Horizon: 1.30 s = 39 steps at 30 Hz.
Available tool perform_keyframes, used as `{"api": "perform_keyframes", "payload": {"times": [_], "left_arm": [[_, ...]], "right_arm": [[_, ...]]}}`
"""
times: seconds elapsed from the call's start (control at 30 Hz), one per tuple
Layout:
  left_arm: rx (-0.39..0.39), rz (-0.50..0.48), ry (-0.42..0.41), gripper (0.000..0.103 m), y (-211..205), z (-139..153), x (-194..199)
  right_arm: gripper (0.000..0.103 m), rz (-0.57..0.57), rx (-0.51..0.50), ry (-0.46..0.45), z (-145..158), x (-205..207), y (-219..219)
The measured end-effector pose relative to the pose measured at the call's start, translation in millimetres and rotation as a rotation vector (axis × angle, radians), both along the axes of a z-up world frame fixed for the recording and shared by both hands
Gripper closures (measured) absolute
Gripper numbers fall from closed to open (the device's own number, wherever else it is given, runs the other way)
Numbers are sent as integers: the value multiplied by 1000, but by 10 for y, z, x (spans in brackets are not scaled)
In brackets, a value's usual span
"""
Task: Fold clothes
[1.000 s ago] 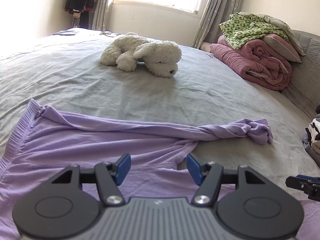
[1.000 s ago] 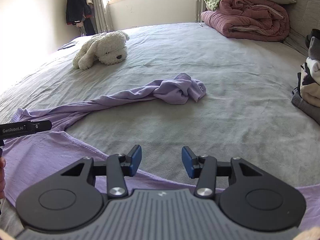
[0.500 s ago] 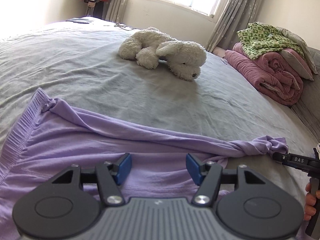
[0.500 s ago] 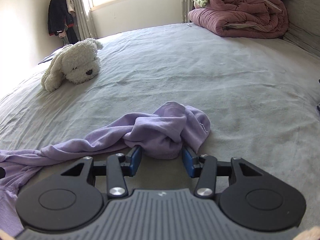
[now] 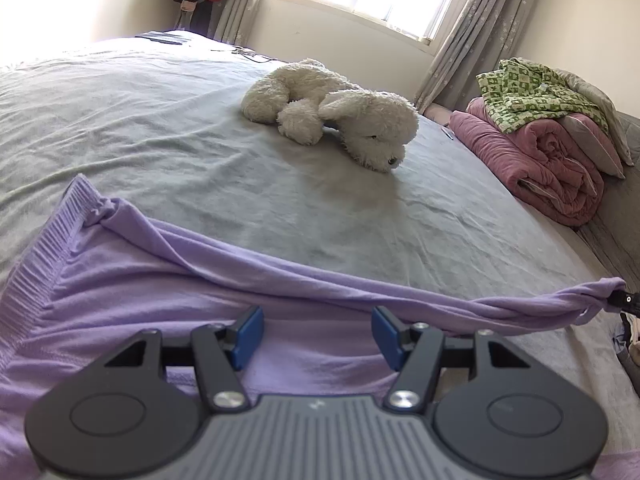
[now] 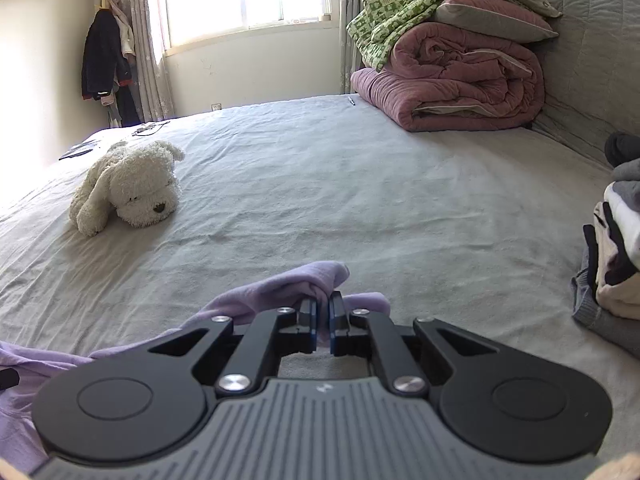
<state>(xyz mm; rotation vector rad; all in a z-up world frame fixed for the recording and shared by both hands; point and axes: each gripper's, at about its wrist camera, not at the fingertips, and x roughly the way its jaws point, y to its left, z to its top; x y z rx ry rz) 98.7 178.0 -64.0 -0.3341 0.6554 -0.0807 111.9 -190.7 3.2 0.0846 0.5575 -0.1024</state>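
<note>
Our right hand-held gripper (image 6: 322, 322) is closing, its blue pads pinched on the bunched end of the lilac garment (image 6: 280, 286); a fold of cloth pokes up between and beyond the tips. In the left wrist view this same gripper shows only as a dark tip at the right edge, with the sleeve (image 5: 540, 304) drawn out in a twisted rope toward it and partly lifted off the bed (image 5: 160, 128).

Our left hand-held gripper (image 5: 318, 338) stands released, its pads well apart above the flat body of the garment, gripping nothing; we cannot tell whether the tips touch the cloth. The ribbed hem (image 5: 44, 256) lies at the left.

The garment's near part is hidden under both gripper bodies, so we cannot make out its full shape. A stack of folded clothes (image 6: 616, 248) is cut off by the right edge. Farther off lie a white plush dog (image 5: 332, 110) and a rolled pink quilt (image 6: 460, 76) under a green patterned cloth (image 6: 384, 8).

Half a second ago the right pads stood open on either side of the lilac bundle lying on the bed; now they grip it, and the sleeve is pulled straighter. The left gripper's opening is unchanged.
</note>
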Motion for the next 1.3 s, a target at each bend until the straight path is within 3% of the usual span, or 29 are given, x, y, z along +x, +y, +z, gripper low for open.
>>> {"api": "perform_keyframes", "payload": {"times": [0.1,0.23,0.37,0.5,0.6,0.67,0.73,1.1,1.3], "left_arm": [[-11,7,0,42,21,10,-6],[-17,12,1,42,42,4,-13],[-14,10,3,42,41,-1,-4],[4,9,1,41,12,-8,1],[40,-2,-3,41,-30,-14,-1],[64,-9,-6,41,-55,-16,-2],[73,-12,-6,41,-62,-16,-1],[90,-7,-7,41,-93,-26,6],[127,-13,-12,41,-138,-35,-2]], "right_arm": [[97,0,-54,2,139,-74,29],[97,-21,-107,86,110,34,82],[97,-36,-91,142,-24,238,112],[96,-46,-59,186,-150,728,122],[88,-37,53,184,-210,1005,9],[74,-71,56,183,-225,1055,-68],[68,-73,44,187,-247,1006,-123],[66,12,114,178,-387,210,-390],[66,62,113,165,-378,107,-325]]}}
